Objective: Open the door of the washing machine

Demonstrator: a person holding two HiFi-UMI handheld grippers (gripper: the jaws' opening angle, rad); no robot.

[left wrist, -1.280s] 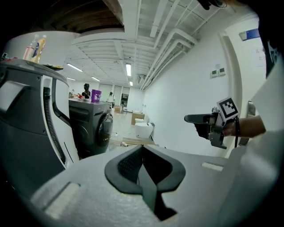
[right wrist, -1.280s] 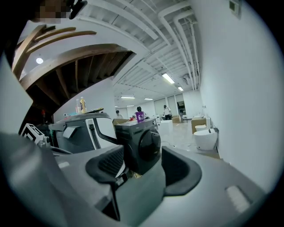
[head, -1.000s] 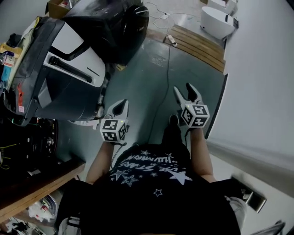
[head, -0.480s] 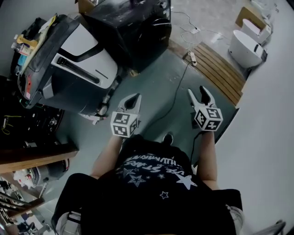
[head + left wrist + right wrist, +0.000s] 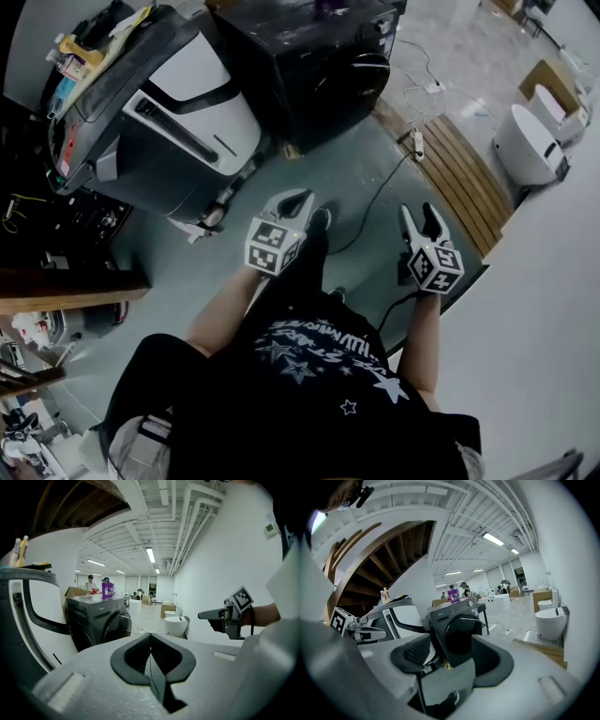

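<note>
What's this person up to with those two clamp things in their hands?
A person holds a two-jaw gripper in each hand and faces a black washing machine across the floor. Its round door is closed, and neither gripper touches it. The left gripper has its jaws together and holds nothing. The right gripper has its jaws apart, also empty, and points at the machine.

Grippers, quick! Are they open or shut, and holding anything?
Left gripper: shut, holding nothing.
Right gripper: open, holding nothing.
</note>
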